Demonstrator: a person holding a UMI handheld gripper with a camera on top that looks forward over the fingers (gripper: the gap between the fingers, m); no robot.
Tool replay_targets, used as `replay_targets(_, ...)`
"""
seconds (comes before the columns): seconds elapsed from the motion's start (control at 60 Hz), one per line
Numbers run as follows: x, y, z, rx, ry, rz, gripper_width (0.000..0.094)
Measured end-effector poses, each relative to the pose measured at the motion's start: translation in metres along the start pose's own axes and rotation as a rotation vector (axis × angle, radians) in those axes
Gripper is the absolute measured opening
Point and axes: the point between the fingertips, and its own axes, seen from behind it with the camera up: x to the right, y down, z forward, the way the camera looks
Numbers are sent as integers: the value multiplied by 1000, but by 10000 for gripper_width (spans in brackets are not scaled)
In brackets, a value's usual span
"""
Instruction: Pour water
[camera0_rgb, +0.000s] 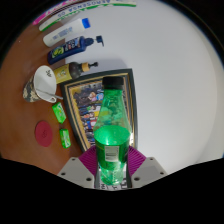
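Because pouring needs a firm hold, the tool (111, 165) is clamped on the green plastic bottle's (112, 115) lower body, keeping it upright above the bench (170, 80), cap still on.

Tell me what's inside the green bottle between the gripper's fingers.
The green bottle, held by the gripper, is translucent with its cap on; it glows green, but no water level shows, and the fingers cover its base.
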Motion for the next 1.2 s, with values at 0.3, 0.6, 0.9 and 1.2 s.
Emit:
replay_targets(0.3,-40,-53,37,88,69,-487,363)
replay_targets(0.6,-48,-51,51,106,49,-541,364)
replay_targets(0.9,-17,-58,35,160,-65,64,364)
replay_targets(1.2,-34,-49,35,122,-266,820,362)
